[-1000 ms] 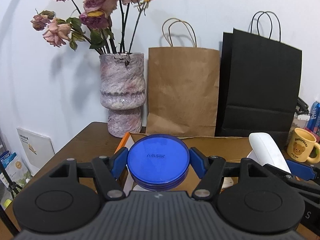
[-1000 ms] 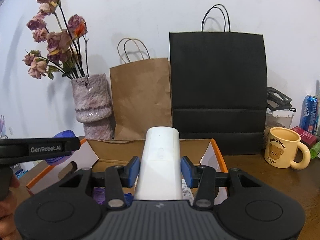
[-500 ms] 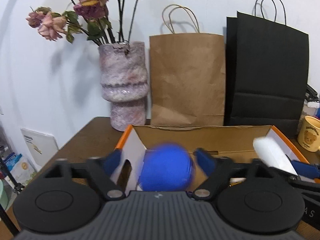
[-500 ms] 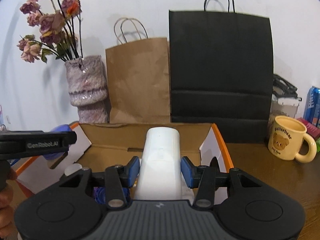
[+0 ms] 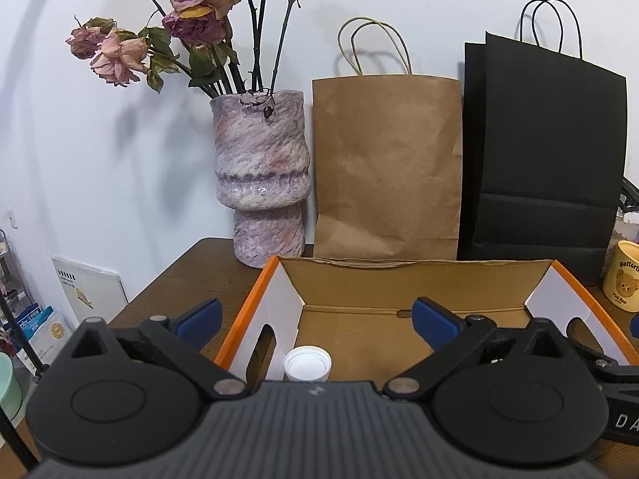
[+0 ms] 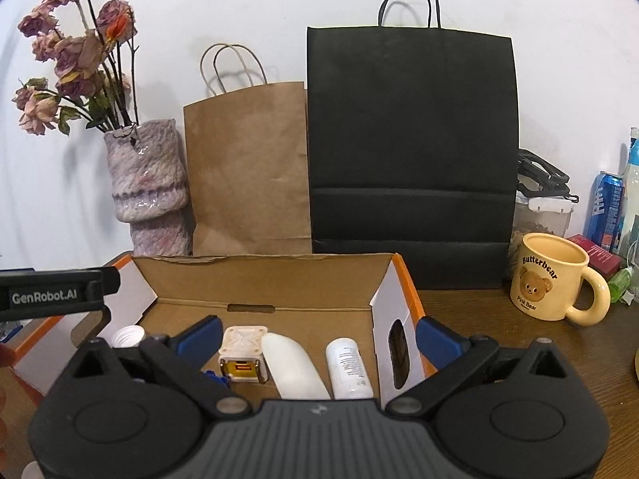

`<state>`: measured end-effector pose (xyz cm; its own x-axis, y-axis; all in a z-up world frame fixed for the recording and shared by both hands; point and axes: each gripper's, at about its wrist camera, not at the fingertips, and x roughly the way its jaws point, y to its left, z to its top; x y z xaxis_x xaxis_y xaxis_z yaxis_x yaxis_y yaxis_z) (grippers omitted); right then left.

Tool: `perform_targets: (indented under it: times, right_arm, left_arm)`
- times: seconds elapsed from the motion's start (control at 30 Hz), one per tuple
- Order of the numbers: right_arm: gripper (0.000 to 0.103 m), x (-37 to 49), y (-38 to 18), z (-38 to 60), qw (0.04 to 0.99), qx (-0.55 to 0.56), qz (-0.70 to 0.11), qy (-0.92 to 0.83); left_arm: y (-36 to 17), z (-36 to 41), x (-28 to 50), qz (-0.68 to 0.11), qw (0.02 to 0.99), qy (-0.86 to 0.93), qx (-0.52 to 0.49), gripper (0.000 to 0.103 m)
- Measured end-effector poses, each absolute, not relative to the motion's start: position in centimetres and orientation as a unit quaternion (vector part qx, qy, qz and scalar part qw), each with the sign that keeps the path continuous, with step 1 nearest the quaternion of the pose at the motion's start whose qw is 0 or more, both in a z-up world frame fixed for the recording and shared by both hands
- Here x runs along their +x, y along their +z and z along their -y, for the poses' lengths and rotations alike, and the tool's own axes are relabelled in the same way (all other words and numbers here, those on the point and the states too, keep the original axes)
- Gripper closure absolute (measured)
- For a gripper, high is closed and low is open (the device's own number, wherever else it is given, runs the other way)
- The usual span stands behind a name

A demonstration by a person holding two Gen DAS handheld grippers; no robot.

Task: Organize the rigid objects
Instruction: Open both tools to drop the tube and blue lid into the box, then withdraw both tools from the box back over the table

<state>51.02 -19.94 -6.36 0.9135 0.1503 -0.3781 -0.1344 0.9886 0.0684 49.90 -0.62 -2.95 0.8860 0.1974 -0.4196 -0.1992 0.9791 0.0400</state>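
Observation:
An open cardboard box [image 5: 399, 279] with orange edges sits on the brown table; it also shows in the right wrist view [image 6: 263, 275]. My left gripper [image 5: 315, 319] is open and empty above its left end, over a white cap [image 5: 307, 363]. My right gripper [image 6: 317, 331] is open and empty above the box. Below it lie a white rounded bottle [image 6: 295, 371], a white tube [image 6: 347, 367], a small cream cube [image 6: 241, 359] and a white cap [image 6: 127, 335]. The blue disc is hidden, apart from a blue sliver [image 6: 215, 377].
A pink vase of dried roses [image 5: 261, 175], a brown paper bag [image 5: 387, 167] and a black paper bag [image 5: 547, 159] stand behind the box. A yellow bear mug [image 6: 555, 283], a blue can [image 6: 607, 211] and a clear container [image 6: 539, 215] stand to the right.
My left gripper opened and let go of the blue disc, which dropped into the box. My right gripper opened and let go of the white bottle, which now lies in the box.

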Motion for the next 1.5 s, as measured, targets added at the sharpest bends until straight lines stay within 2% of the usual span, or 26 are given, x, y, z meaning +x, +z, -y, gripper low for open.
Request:
perform_targets:
  times: [0.7,1.5]
  right_arm:
    - [0.0,47.3,-4.0,21.1,0.98,0.014,-0.176,0.088]
    - [0.0,37.7,-3.7,21.6,0.978,-0.005,-0.184,0.101]
  left_arm:
    - [-0.7,-0.3,46.4,-0.221,0.972,0.081,-0.011,0.0]
    - [-0.2,-1.6,37.1,-0.231,0.97,0.072,0.003,0.0]
